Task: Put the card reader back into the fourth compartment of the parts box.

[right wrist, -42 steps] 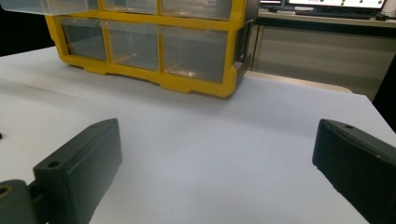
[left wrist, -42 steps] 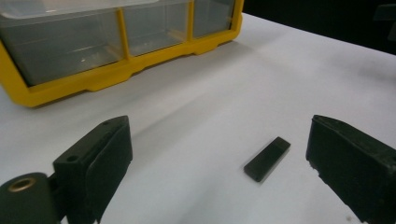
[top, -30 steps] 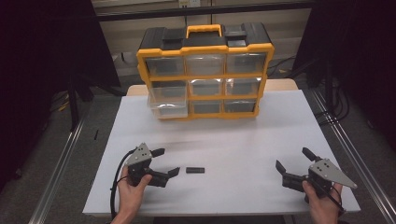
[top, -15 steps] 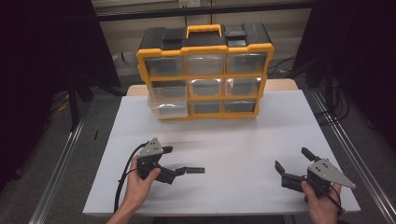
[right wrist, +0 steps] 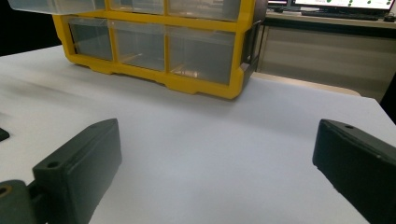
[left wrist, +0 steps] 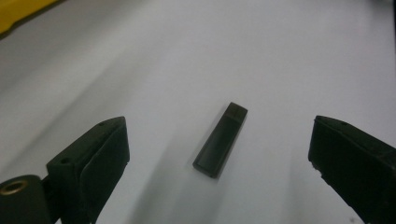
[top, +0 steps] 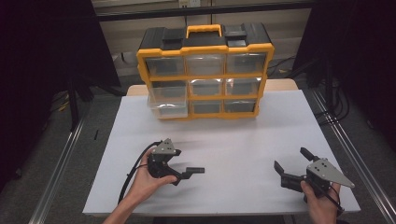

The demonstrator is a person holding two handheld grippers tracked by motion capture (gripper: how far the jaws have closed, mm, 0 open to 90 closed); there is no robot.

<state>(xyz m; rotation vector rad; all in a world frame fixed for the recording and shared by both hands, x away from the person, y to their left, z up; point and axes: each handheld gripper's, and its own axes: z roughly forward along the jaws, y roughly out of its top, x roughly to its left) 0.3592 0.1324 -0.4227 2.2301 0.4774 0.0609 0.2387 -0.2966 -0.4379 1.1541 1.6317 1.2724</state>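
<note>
The left gripper (top: pixel 187 171) hung low over the table (top: pixel 243 140) near its front edge, jaws spread wide and holding nothing. Between them, in the left gripper view, a small black stick (left wrist: pixel 221 140) lay flat on the sheet, touching neither jaw. It lay askew to the jaws, so a close from there could catch one corner and skid it away, or the tips might scrape the table. The right gripper (top: pixel 293 168) rested wide open and empty at the front right. Farthest back stood the bin (top: pixel 205 77), one drawer (top: pixel 166 108) pulled out.
</note>
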